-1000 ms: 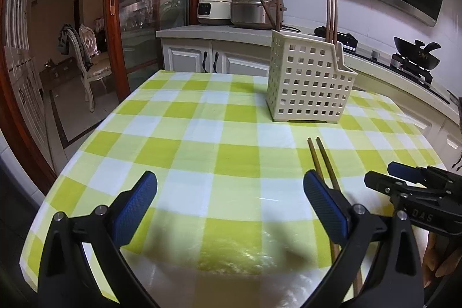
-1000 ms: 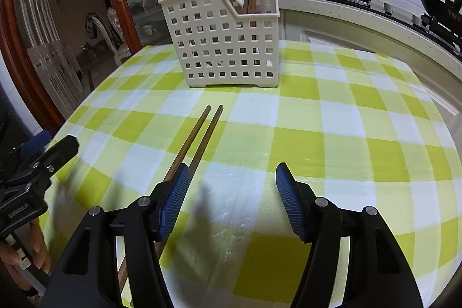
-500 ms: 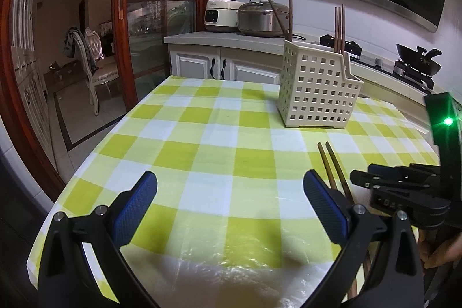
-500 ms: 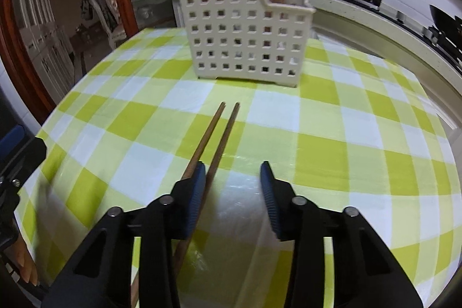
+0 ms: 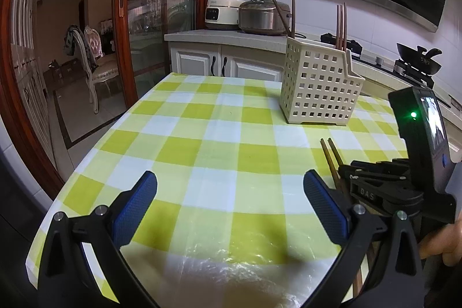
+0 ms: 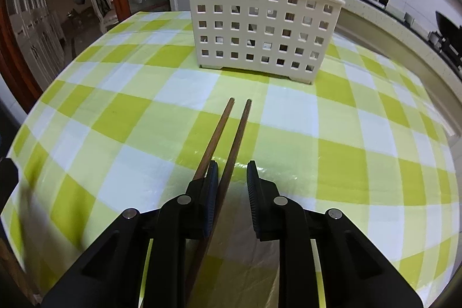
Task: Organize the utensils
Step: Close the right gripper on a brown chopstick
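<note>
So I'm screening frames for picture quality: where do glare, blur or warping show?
Left wrist view: glare on the plastic-covered tablecloth, door frame bowed. Right wrist view: sheen near the chopsticks, motion smear at the left edge, basket sharp.

We see a white rice cooker (image 5: 221, 13) beside a steel pot (image 5: 264, 17), far; left, a cream chair (image 5: 92, 59).

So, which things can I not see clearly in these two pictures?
- Right wrist view: the near ends of the chopsticks, hidden under the right gripper.
- Both views: the inside of the utensil basket, screened by its wall.
- Left wrist view: the person's hand, cut off by the edge.
</note>
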{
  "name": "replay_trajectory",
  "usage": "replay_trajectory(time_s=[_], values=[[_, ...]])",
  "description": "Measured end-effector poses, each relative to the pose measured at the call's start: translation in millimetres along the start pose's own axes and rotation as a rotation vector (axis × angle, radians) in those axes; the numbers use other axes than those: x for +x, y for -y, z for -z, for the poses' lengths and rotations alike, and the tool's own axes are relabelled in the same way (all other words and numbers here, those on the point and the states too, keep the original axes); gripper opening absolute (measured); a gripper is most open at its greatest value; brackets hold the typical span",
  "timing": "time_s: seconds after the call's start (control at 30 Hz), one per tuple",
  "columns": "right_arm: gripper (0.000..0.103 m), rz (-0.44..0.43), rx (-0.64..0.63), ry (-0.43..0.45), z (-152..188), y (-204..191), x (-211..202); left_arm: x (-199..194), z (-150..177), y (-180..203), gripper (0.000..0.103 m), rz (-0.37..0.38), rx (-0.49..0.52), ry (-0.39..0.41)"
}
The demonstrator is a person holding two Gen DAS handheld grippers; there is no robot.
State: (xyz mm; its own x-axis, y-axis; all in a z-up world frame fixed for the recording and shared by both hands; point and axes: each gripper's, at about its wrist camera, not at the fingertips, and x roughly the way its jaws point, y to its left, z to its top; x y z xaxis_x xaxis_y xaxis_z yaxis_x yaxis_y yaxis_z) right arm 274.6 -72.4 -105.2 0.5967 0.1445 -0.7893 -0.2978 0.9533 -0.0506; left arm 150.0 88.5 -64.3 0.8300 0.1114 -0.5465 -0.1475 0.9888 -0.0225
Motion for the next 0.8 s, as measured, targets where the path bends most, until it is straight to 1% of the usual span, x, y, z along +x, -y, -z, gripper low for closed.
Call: replay_trajectory(time_s=[0.03,0.07,0.1,0.17,0.23,0.3,0.4,0.47,0.57,0.67,0.73,0.8], values=[[0.017,0.0,0.0,-0.003,-1,0,1,0,0,0,0.098,0.0,0.002,0.0],[0.012,-0.003,-0.006,-0.006,-1,-1,1,0,0,1,0.098,0.0,0.003,-0.001],[0.009,-0.001,-0.019,-0.006,-1,-3,1,0,0,1,0.098,0.0,0.005,-0.003],[0.009,0.011,-0.044,-0.001,1,-6,0,0,0,2,0.098,0.0,0.007,-0.005],[0.007,-0.029,-0.01,-0.001,3,2,-1,1,0,2,0.098,0.002,0.006,-0.01],[0.006,-0.043,0.016,0.006,6,10,-4,2,-1,4,0.098,0.005,0.007,-0.018],[0.006,-0.09,0.072,0.019,12,30,-13,5,-2,10,0.098,0.022,0.024,-0.039],[0.006,-0.102,0.1,0.031,15,43,-20,10,-4,17,0.098,0.036,0.039,-0.061],[0.006,-0.11,0.144,0.049,20,63,-29,21,-6,36,0.097,0.084,0.062,-0.107],[0.006,-0.106,0.179,0.063,25,82,-34,33,-7,57,0.097,0.106,0.105,-0.139],[0.006,-0.106,0.203,0.072,30,95,-38,41,-8,72,0.095,0.124,0.128,-0.16],[0.007,-0.106,0.215,0.079,34,103,-41,51,-10,85,0.09,0.137,0.147,-0.188]])
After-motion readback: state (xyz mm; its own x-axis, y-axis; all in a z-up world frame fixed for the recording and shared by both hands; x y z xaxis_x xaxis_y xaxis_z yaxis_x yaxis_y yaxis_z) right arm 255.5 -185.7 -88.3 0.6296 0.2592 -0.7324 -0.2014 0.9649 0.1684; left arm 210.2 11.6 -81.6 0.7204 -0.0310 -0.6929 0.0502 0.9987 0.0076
